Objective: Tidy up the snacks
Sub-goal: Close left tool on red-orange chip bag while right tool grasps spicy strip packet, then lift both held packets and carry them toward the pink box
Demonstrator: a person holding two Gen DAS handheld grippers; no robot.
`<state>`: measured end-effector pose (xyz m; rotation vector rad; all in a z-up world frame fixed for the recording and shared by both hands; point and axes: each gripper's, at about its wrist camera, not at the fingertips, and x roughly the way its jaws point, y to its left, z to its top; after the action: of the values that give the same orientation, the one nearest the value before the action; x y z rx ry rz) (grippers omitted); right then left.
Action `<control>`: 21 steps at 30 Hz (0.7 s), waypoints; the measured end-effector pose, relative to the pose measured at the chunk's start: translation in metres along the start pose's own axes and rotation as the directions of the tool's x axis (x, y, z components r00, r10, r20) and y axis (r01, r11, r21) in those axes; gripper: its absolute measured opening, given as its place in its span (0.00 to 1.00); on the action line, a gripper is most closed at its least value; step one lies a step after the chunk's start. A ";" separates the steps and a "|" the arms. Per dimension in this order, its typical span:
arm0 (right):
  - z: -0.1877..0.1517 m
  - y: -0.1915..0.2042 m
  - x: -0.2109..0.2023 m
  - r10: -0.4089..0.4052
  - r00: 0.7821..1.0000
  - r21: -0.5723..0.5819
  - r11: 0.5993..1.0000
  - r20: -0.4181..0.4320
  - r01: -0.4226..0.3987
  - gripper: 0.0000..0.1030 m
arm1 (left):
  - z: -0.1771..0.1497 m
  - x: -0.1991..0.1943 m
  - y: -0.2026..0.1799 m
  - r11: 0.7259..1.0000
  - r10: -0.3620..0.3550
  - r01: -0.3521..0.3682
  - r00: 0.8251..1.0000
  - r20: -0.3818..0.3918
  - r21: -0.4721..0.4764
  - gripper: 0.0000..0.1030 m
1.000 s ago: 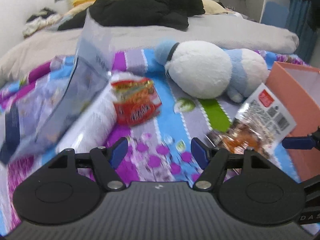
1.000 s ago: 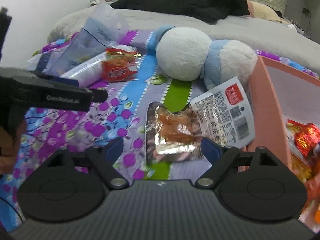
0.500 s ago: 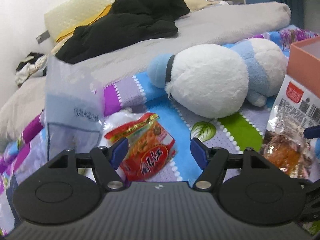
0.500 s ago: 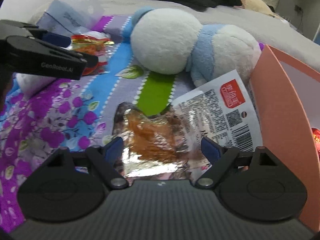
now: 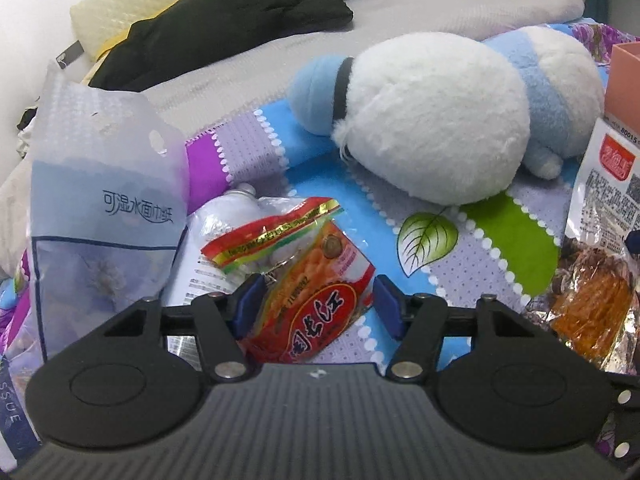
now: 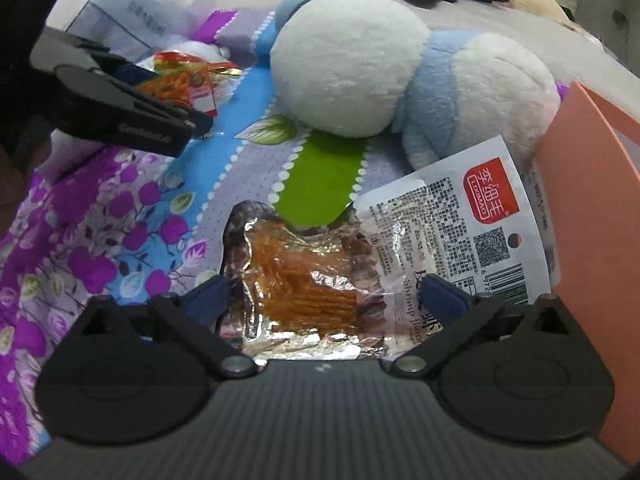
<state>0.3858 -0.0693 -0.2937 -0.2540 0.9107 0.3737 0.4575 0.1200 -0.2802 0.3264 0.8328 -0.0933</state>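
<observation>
In the left wrist view, the left gripper (image 5: 315, 307) had dropped closer to the red snack packet (image 5: 308, 280), its fingers just closing in on either side without yet pressing it; a second before, that packet lay well ahead of them. The right gripper (image 6: 324, 296) had likewise sunk over the shrimp snack bag (image 6: 340, 280), and its fingers had just spread wider, straddling the foil end, apart and not clamped. Both grasps looked about to begin, so neither snack had yet reached the pink box (image 6: 588, 208) just beside the bag. Beyond lay the plush toy (image 6: 360, 60) on the patterned bedspread (image 5: 460, 260). Only the right view showed the left gripper from outside; only the left view showed the tissue pack (image 5: 104, 200) clearly.
</observation>
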 end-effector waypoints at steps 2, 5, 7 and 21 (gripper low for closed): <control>-0.001 0.001 0.002 0.000 1.000 -0.005 1.000 -0.004 0.000 1.00 | 0.000 0.002 0.000 1.000 -0.004 0.004 1.000 -0.004 0.001 0.63; -0.001 0.000 0.005 0.015 1.000 0.012 1.000 -0.011 -0.015 1.00 | 0.001 0.006 0.001 1.000 -0.011 0.011 1.000 -0.012 -0.007 0.61; 0.000 0.000 0.005 0.016 1.000 0.016 1.000 -0.013 -0.016 1.00 | -0.001 0.008 0.001 1.000 -0.015 0.014 1.000 -0.014 -0.016 0.58; -0.001 -0.001 -0.016 0.009 1.000 0.040 0.999 0.025 -0.010 0.60 | -0.016 -0.016 -0.007 0.983 -0.094 0.093 0.996 0.002 -0.161 0.02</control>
<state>0.3773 -0.0740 -0.2815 -0.2078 0.8940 0.3666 0.4341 0.1173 -0.2799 0.1356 0.8558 -0.1122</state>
